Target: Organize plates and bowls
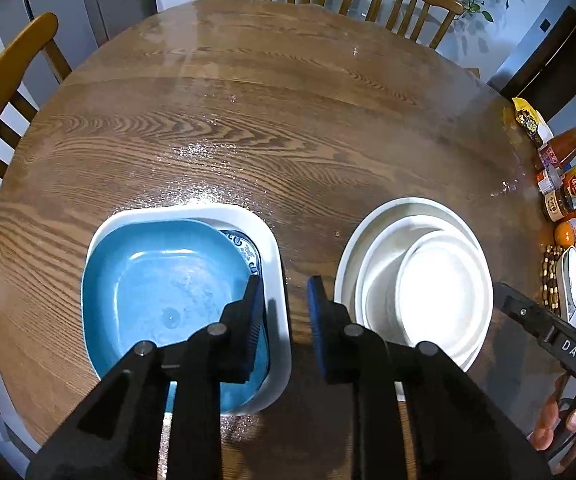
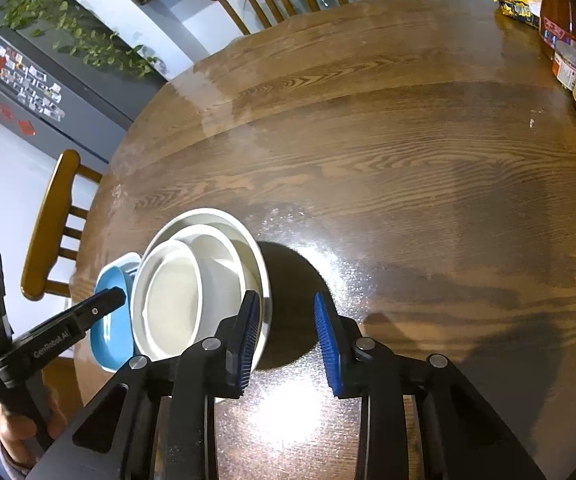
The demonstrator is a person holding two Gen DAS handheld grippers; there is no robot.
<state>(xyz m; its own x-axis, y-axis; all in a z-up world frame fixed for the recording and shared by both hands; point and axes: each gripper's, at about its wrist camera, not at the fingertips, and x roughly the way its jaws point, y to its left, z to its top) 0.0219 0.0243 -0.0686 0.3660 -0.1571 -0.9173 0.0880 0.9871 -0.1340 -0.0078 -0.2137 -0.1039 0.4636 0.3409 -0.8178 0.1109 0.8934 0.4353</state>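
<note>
The left gripper (image 1: 283,300) is angled steeply down over the right rim of the square plates (image 1: 167,280), its jaws apart astride that rim. The right gripper (image 2: 285,320) is tilted down likewise, jaws apart astride the rim of the bowls (image 2: 191,280) on the table (image 2: 408,160).

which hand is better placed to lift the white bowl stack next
Right, probably. The right gripper straddles the near rim of the white bowl stack, while the left gripper straddles the wall of the white square dish.
</note>
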